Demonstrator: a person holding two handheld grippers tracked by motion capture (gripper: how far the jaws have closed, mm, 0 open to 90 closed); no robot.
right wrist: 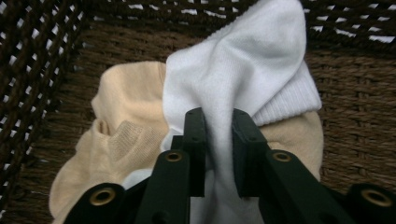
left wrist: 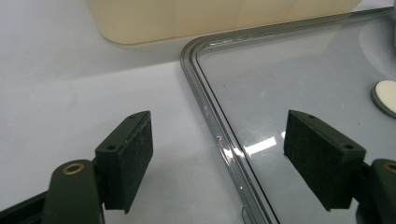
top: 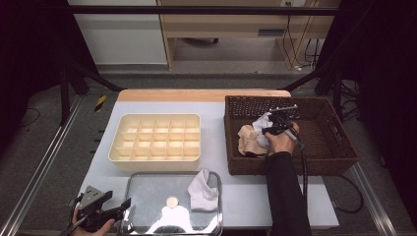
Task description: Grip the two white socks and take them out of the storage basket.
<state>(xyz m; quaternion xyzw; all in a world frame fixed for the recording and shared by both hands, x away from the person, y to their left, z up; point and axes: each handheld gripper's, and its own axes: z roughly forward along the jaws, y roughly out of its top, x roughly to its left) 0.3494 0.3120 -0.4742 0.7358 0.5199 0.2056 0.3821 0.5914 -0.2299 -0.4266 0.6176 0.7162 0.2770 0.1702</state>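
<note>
The bench (top: 216, 110) has a pale grey top with a wooden strip along its far edge. Resting directly on it: a cream divided tray (top: 155, 141) at centre-left, a dark wicker basket (top: 339, 157) at right, and a clear glass lid (top: 147, 196) at the near edge, just in front of the tray.

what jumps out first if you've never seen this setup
The right gripper, inside the brown wicker basket at the table's right, is shut on a white sock lying over beige socks. Next comes the cream divided tray at mid-table. In front of it another white sock lies on a clear lid, with the left gripper open at the lid's corner.
</note>
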